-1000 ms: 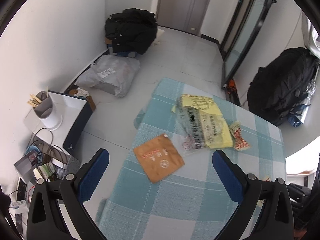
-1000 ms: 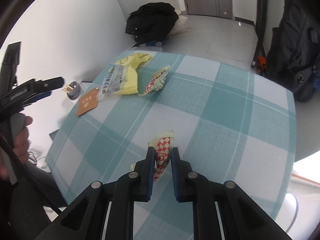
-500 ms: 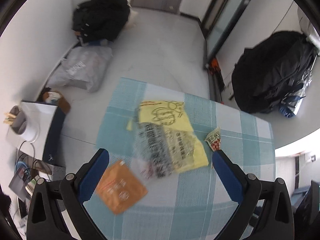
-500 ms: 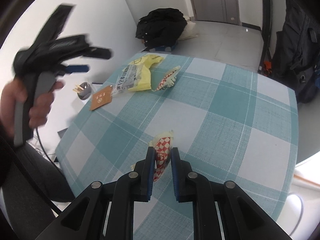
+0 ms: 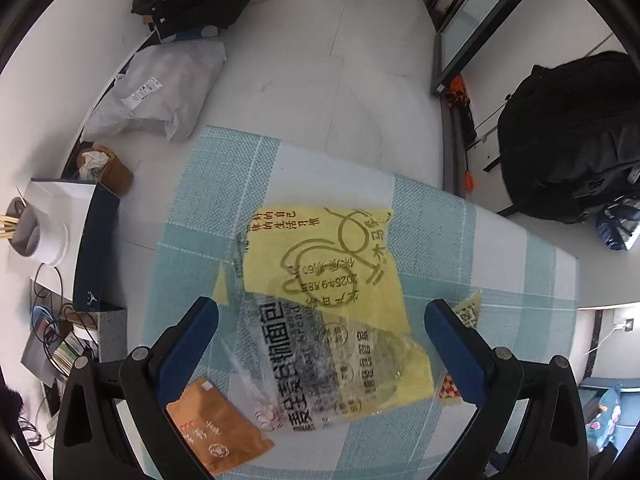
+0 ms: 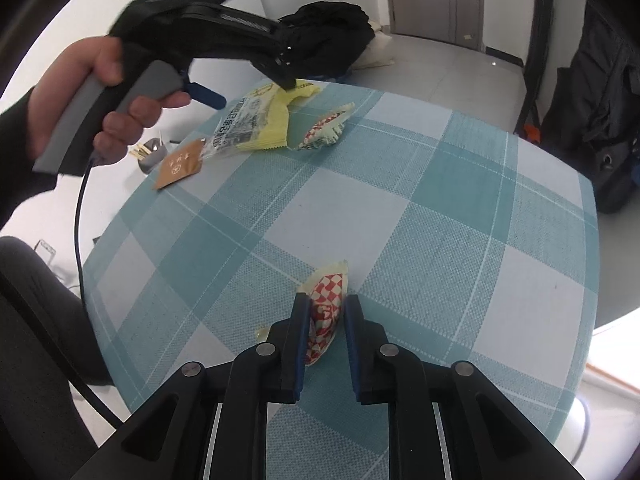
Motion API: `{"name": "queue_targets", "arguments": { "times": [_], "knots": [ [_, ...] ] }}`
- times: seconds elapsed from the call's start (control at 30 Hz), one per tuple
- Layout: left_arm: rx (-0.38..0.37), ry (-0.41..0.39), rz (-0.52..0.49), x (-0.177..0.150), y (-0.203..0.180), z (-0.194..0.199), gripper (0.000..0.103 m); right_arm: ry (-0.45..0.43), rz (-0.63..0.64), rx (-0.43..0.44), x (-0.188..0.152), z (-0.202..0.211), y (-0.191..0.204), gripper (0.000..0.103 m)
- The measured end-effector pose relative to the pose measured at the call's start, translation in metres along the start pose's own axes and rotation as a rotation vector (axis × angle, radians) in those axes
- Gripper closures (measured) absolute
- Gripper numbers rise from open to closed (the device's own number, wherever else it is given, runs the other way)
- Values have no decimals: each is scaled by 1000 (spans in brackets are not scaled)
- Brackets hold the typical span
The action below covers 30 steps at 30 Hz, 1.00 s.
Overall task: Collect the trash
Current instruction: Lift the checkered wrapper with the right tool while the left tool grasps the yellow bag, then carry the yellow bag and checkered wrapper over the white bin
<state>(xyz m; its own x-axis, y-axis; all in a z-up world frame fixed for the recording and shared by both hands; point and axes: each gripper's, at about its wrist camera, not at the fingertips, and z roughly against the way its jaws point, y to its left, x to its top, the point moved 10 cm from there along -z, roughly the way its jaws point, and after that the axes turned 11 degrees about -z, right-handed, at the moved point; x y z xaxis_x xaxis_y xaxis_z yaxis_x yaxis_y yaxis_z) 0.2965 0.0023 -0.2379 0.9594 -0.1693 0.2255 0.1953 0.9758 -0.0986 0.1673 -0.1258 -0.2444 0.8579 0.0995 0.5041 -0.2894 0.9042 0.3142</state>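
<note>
While the left claw (image 5: pixel 320 344) hangs wide open and steeply nose-down over the big yellow-and-clear printed plastic bag (image 5: pixel 332 312), that bag lies flat on the teal-and-white checked desk (image 6: pixel 440 208) directly under the gap between the blue pads — so the target is straight below, not off to a side. Its long axis runs from the yellow end, far from the claw, to the clear crinkled printed end near the claw base, roughly in line with the view and crosswise to the closing direction. Judgement: a straight drop should bracket the bag across its width, though flat film may be hard to pinch.

Relative to the bag: a flat orange-brown paper sachet (image 5: pixel 218 436) touches its clear corner on the left-pad side; a small red-and-white checked wrapper (image 5: pixel 464 312) sits just beside its other edge, partly behind the right pad.

Right claw (image 6: pixel 326 320) — narrow, jaws have just eased slightly, with a second red-and-white checked snack wrapper (image 6: pixel 326 312) between the pads; it looks lightly held, standing up off the desk. It is well apart from the bag, so the left hand (image 6: pixel 104 96) is clearly the nearer one for this pick.
</note>
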Motion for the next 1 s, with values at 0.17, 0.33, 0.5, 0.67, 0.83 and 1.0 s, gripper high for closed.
{"name": "queue_targets", "arguments": {
  "times": [0.17,0.33,0.5,0.67,0.83,1.0],
  "knots": [
    [59,7,-81,-1,-9,-1,13,-11,2,-5,0,0,-2,84],
    [67,17,-116,2,-12,-2,39,-26,13,-5,-2,1,-1,83],
    [62,2,-148,1,-20,2,63,-16,-4,6,-3,2,-3,84],
    [47,-12,-139,0,-20,8,76,-4,-47,31,-2,2,-8,85],
    [51,-32,-156,-3,-22,17,85,-9,-59,25,-2,6,-10,86],
    [46,-55,-150,-7,-21,27,88,-15,-61,25,-2,7,-8,86]
  ]
}}
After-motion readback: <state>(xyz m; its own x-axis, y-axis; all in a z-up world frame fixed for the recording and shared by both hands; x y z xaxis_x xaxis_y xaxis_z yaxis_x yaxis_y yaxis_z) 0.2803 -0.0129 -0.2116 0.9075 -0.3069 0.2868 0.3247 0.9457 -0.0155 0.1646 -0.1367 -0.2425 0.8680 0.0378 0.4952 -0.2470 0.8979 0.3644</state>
